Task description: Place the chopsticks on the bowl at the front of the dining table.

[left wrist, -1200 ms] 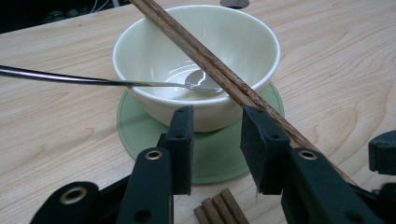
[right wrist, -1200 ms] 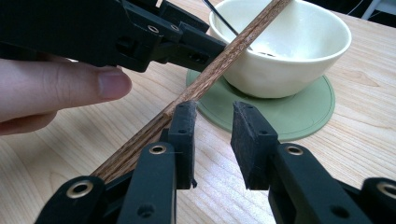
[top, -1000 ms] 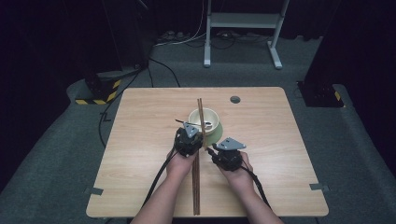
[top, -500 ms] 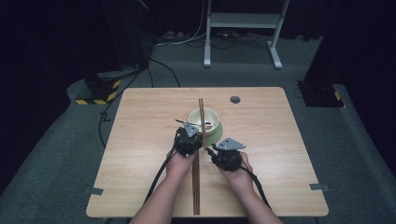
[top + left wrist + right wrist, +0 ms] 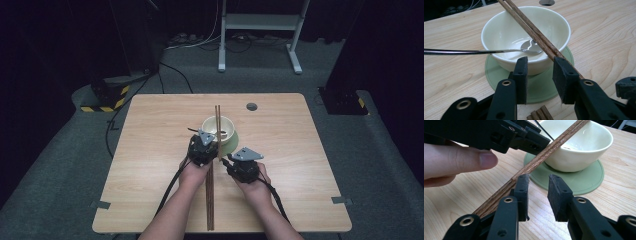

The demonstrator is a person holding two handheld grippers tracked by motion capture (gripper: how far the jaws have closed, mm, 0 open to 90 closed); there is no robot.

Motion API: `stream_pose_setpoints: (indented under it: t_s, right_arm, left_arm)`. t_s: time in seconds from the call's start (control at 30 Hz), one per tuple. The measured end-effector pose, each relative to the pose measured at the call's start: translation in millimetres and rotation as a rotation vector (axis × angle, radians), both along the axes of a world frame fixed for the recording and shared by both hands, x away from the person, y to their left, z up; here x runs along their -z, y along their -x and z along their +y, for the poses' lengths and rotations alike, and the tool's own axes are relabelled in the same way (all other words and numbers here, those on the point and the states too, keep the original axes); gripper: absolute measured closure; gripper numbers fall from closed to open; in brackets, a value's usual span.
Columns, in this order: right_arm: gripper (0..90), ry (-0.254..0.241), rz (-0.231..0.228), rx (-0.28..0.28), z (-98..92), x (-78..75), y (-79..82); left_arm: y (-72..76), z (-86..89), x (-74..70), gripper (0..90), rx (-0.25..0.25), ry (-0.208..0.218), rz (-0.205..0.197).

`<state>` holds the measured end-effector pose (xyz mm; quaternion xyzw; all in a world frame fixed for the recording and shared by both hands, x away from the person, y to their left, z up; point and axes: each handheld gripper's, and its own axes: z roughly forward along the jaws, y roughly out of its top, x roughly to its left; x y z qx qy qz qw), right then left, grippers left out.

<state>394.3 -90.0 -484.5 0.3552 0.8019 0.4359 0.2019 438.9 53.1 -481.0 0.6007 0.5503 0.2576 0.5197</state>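
A cream bowl [image 5: 220, 125] [image 5: 499, 32] [image 5: 586, 147] stands on a green coaster [image 5: 234, 140] [image 5: 541, 85] [image 5: 586, 180] at mid-table. A metal spoon [image 5: 529, 47] lies in it, handle out to one side. Long brown chopsticks [image 5: 218, 117] [image 5: 534, 30] [image 5: 544, 152] lean across the bowl's rim. More sticks [image 5: 210, 200] run to the table's front edge. My left gripper [image 5: 204, 145] [image 5: 540, 61] stands open just before the bowl, chopsticks passing outside its right jaw. My right gripper [image 5: 235, 162] [image 5: 539, 178] is open too, chopsticks passing outside its left jaw. Nothing sits between either pair of pads.
A round hole [image 5: 251, 106] [image 5: 546, 2] sits in the wooden table [image 5: 300, 150] behind the bowl. The hand [image 5: 454, 162] on the left gripper shows close by in the right gripper view. A metal stand [image 5: 260, 22] and cables lie on the floor beyond.
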Motion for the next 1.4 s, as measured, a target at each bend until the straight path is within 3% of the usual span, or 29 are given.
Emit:
stream_pose_setpoints:
  t_s: [0.13,0.4,0.7,0.83,1.4]
  right_arm:
    - [69.7,0.003,0.000,-0.002,0.2,0.6,-0.3]
    - [69.7,0.002,0.008,0.002,0.9,1.2,0.0]
    - [69.7,0.003,0.003,0.003,-0.2,1.0,-0.5]
    - [69.7,0.001,-0.007,0.013,-0.7,2.1,-1.6]
    - [69.7,0.005,0.013,0.014,-1.2,2.9,-1.6]
  left_arm:
    - [0.2,1.0,0.2,64.6,0.005,-0.013,0.004]
    - [-1.5,0.8,1.3,64.6,-0.007,0.005,0.001]
    - [-1.8,1.8,3.9,64.2,-0.001,-0.018,0.009]
    - [0.0,4.2,5.5,64.1,-0.014,0.008,0.005]
    - [-0.4,4.3,8.6,64.0,-0.003,0.007,0.010]
